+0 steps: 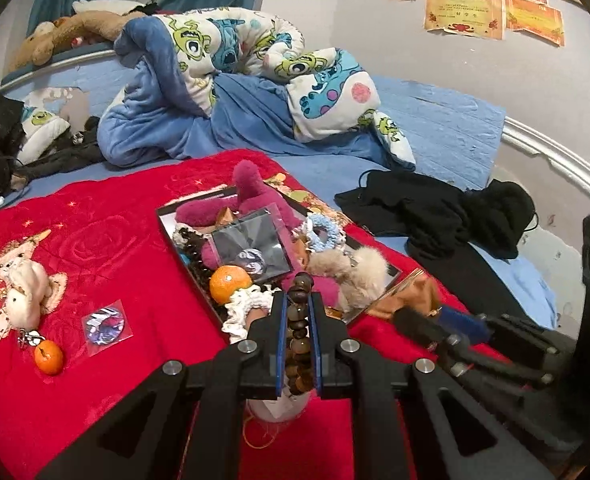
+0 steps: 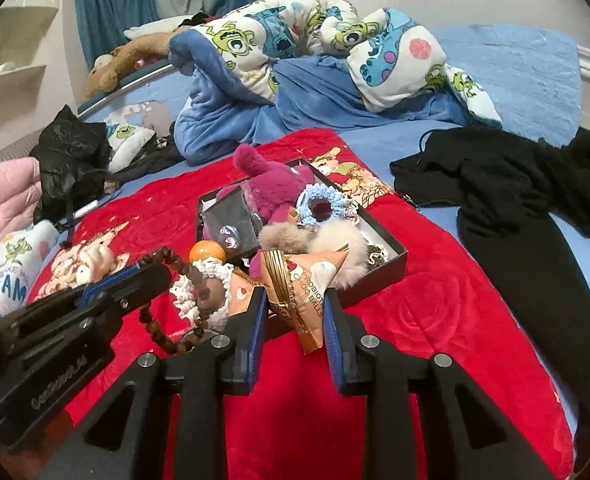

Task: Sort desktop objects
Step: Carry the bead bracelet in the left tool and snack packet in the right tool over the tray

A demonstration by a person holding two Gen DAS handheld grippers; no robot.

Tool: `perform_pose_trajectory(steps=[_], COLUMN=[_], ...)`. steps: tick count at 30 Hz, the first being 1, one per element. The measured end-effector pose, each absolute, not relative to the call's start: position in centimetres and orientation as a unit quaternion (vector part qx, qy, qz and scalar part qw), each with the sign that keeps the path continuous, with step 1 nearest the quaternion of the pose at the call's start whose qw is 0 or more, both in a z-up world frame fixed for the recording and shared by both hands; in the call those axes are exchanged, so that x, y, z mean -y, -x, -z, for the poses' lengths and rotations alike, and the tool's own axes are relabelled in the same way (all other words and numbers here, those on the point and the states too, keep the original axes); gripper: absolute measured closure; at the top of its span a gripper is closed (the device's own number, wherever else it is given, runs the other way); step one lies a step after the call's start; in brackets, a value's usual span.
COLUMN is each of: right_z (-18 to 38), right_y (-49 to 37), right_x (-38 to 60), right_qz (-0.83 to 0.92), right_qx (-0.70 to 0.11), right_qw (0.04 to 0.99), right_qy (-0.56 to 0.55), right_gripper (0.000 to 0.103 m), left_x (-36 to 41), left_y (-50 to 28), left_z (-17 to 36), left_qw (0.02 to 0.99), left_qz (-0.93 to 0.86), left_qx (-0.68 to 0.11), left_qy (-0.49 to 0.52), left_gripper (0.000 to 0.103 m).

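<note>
My left gripper is shut on a brown wooden bead bracelet, held just above the near edge of a black box. The box lies on a red cloth and holds a magenta plush, an orange, scrunchies and fur pompoms. In the right wrist view my right gripper is shut on a tan and gold snack packet at the box's near wall. The left gripper sits close to its left with the bracelet dangling.
Loose on the cloth at left lie a small orange, a clear bag with a shiny disc and a cream plush keychain. Black clothes lie right of the cloth, a cartoon quilt behind, a black plastic bag at far left.
</note>
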State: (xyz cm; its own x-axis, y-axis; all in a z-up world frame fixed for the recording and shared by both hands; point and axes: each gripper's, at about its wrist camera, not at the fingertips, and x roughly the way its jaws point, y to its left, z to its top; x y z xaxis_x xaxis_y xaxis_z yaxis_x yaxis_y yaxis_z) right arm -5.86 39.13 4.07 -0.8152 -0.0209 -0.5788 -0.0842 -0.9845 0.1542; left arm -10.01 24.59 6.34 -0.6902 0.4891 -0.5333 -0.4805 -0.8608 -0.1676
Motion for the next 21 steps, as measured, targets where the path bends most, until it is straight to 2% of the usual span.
perform_pose_trajectory(steps=[3,9,12,15,18,21], right_z=[-4.0,-3.5,-3.0,-3.1,-3.8,-4.7], right_y=[6.0,7.3,8.1,9.2,10.7,13.0], right_x=[-38.6,-39.4,-38.9,-39.7,-40.0,-40.8], right_qz=[-0.949,-0.952,-0.953,-0.952,-0.954,-0.955], right_qx=[-0.055,-0.081,-0.047,-0.076,-0.069,-0.080], right_qw=[0.029,0.031,0.048,0.032,0.038,0.030], right_qy=[0.310,0.292,0.297,0.295,0.289,0.283], right_gripper=[0.077,0.077,0.077,0.077,0.077,0.077], left_x=[-24.6,-23.7,-24.1,-24.6,-25.7,-26.2], left_y=[9.8,10.1,11.6,13.1,14.1,15.5], left_z=[-7.1,-8.0,-8.1,-9.0,-10.2,-11.1], left_qw=[0.266,0.267,0.258,0.257,0.250,0.255], left_qz=[-0.922,-0.927,-0.928,-0.928,-0.934,-0.934], left_qx=[0.005,0.018,0.014,0.010,-0.016,-0.002], left_qy=[0.280,0.264,0.270,0.270,0.253,0.249], left_gripper=[0.092,0.092,0.092,0.092,0.092,0.092])
